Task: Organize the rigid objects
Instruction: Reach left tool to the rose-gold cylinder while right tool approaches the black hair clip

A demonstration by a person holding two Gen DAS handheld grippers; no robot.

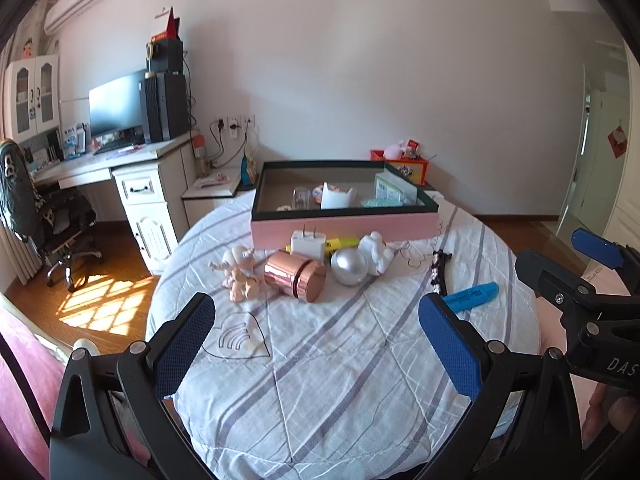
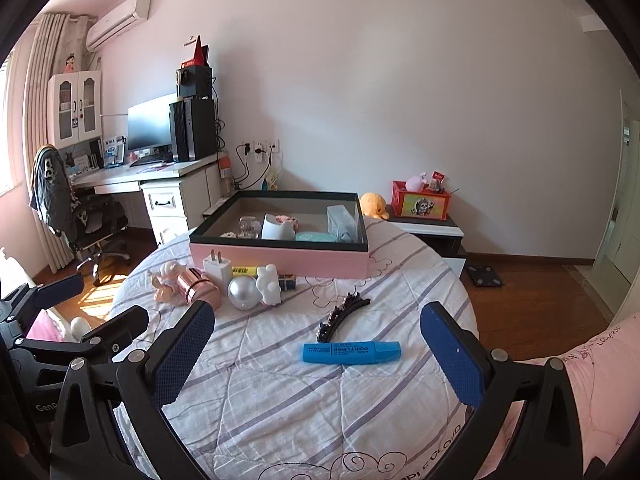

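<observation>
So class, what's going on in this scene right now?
A person holds two grippers above a bed, both with jaws open and empty. The left gripper faces a rose-gold canister and silver ball; the right gripper hovers near a blue highlighter. The pink box already holds several items.

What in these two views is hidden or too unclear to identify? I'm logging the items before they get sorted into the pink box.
- Yellow highlighter: mostly hidden behind the white charger in both views.
- Clear item in the pink box: too small and glassy to identify.
- Small blue thing: half hidden behind the white figurine.
- Highlighter print: mostly too small to read.
</observation>
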